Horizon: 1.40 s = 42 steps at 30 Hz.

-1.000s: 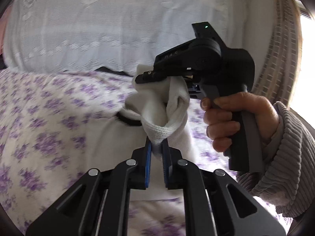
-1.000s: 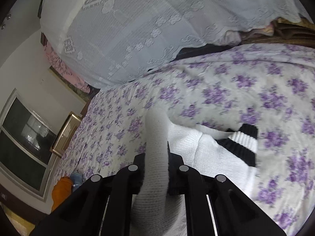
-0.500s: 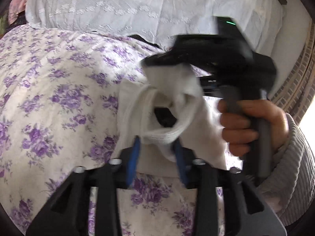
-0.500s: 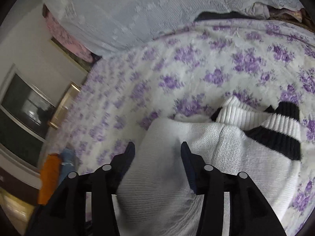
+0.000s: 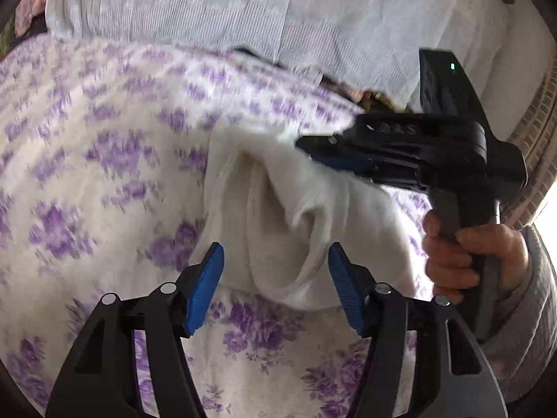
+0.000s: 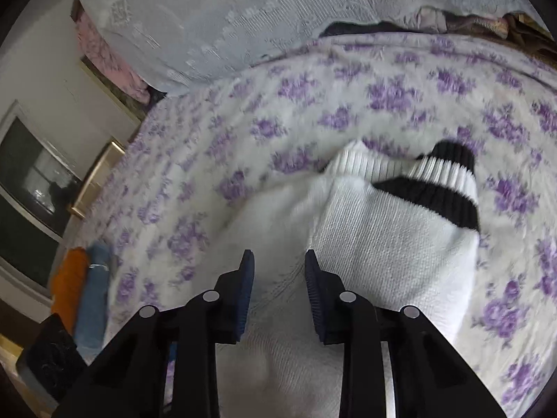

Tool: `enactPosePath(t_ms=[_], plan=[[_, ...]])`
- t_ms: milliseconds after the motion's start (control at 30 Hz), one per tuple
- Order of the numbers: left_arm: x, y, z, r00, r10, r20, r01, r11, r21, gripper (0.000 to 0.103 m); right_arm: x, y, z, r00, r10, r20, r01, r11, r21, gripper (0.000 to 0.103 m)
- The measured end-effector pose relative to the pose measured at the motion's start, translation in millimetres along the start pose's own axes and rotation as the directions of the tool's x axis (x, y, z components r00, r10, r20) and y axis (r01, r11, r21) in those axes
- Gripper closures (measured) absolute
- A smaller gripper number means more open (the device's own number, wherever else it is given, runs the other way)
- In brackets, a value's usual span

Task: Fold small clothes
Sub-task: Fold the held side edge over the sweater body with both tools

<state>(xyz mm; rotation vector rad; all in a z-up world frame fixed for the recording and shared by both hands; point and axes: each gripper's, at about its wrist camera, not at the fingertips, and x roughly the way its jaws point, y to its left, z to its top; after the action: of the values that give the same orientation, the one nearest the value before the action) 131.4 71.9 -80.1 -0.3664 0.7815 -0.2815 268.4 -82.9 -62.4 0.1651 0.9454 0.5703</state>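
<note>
White socks with black stripes at the cuff lie bunched on the purple-flowered bedspread; they also show in the left wrist view as a rumpled white heap. My left gripper is open, its blue pads either side of the near edge of the socks. My right gripper is open just above the white fabric; in the left wrist view it reaches in from the right over the heap, held by a hand.
A pale lace cover drapes a bulk at the back of the bed. Beyond the bed's left edge are folded orange and blue cloths, a window and a wall. A brick-patterned surface is at the right.
Both grippers have opened and let go of the socks. The socks dropped from being held up to lying bunched on the bedspread, and the right gripper has drawn back to the right.
</note>
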Motion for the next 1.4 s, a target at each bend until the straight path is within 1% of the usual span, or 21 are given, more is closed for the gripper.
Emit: enactPosePath(t_ms=[33,100,167,233,333,400,500,567,633,667,700,767,800,900,1033,1133,1200,1267,1300,1333,1400], plan=[[-0.5,1.6,-0.4,1.0,-0.021,-0.008,0.021,1.0,-0.012,0.048,-0.4,0.0,2.3,1.0,0.012,0.008,-0.012,1.0,0.008,0.066],[-6.4,4.7,-1.9,0.997,-0.072,0.0,0.072,0.997,-0.03,0.048,0.3,-0.6,8.9,0.995,0.094,-0.024,-0.093,0.995,0.041,0.053],[-10.6,4.4,-5.3,0.992,-0.125,-0.002,0.125,0.992,-0.035,0.049,0.7,7.6,11.1,0.995,0.082,-0.052,-0.082,0.997,-0.003,0.049],[-10.4,-0.2,-8.6,0.988,-0.153,-0.016,0.153,0.988,-0.03,0.052,-3.9,19.5,10.0,0.998,0.032,-0.054,-0.037,0.996,-0.081,0.032],[-9.6,-6.7,-12.0,0.987,-0.158,-0.028,0.157,0.987,-0.01,0.052,-3.6,28.4,8.1,0.998,0.024,-0.058,-0.031,0.991,-0.127,0.027],[-5.8,-8.8,-12.8,0.989,-0.141,-0.037,0.141,0.99,-0.006,0.05,2.7,31.2,8.4,0.998,0.001,-0.07,-0.011,0.99,-0.14,0.027],[0.1,4.1,-13.5,0.994,-0.095,-0.05,0.091,0.993,-0.076,0.049,10.2,38.4,9.1,0.996,-0.02,-0.091,0.005,0.987,-0.162,0.027],[-1.1,16.4,-11.6,0.989,-0.143,-0.037,0.136,0.98,-0.147,0.049,13.0,47.6,10.2,0.995,-0.018,-0.097,-0.001,0.982,-0.19,0.027],[-0.5,16.0,-10.5,0.986,-0.162,-0.033,0.156,0.978,-0.141,0.049,22.9,59.0,10.2,0.991,-0.063,-0.122,0.032,0.97,-0.24,0.027],[1.6,12.9,-10.5,0.986,-0.162,-0.042,0.156,0.98,-0.122,0.049,30.3,62.9,9.9,0.986,-0.092,-0.137,0.053,0.964,-0.262,0.027],[4.7,9.5,-11.4,0.984,-0.167,-0.059,0.161,0.982,-0.103,0.055,39.0,65.2,8.9,0.98,-0.129,-0.151,0.082,0.956,-0.283,0.04],[9.4,4.1,-13.5,0.986,-0.146,-0.085,0.14,0.987,-0.073,0.074,48.1,63.8,8.0,0.974,-0.168,-0.151,0.117,0.948,-0.295,0.079],[10.0,4.7,-13.7,0.985,-0.149,-0.088,0.143,0.987,-0.072,0.084,46.6,60.9,8.6,0.978,-0.155,-0.14,0.111,0.954,-0.279,0.085],[2.9,10.7,-10.9,0.978,-0.199,-0.061,0.192,0.975,-0.109,0.089,33.4,51.0,11.8,0.99,-0.103,-0.094,0.081,0.974,-0.211,0.088],[-31.8,7.9,4.8,0.983,-0.17,0.067,0.173,0.984,-0.04,0.09,9.9,55.0,30.9,0.999,-0.032,-0.005,0.03,0.987,-0.161,0.089],[-38.3,16.9,12.6,0.99,-0.103,0.1,0.108,0.993,-0.05,0.09,10.7,65.0,46.6,1.0,0.006,0.022,-0.003,0.99,-0.14,0.089],[-23.0,33.4,11.9,0.994,-0.1,0.032,0.103,0.988,-0.116,0.09,37.4,66.0,48.4,1.0,-0.015,-0.026,0.011,0.991,-0.13,0.088],[-0.2,44.4,9.9,0.997,-0.061,-0.049,0.052,0.985,-0.165,0.089,73.7,54.3,41.4,0.993,-0.062,-0.103,0.052,0.994,-0.099,0.088],[6.6,45.3,7.3,0.995,-0.05,-0.08,0.036,0.985,-0.17,0.089,92.7,44.7,35.0,0.986,-0.064,-0.154,0.053,0.996,-0.072,0.087],[12.1,44.8,5.2,0.994,-0.029,-0.105,0.012,0.987,-0.161,0.089,100.1,38.9,30.2,0.988,-0.049,-0.145,0.04,0.997,-0.065,0.088],[14.0,41.1,4.0,0.994,-0.001,-0.11,-0.014,0.991,-0.136,0.088,94.8,42.2,31.6,0.991,-0.051,-0.125,0.041,0.996,-0.082,0.087]])
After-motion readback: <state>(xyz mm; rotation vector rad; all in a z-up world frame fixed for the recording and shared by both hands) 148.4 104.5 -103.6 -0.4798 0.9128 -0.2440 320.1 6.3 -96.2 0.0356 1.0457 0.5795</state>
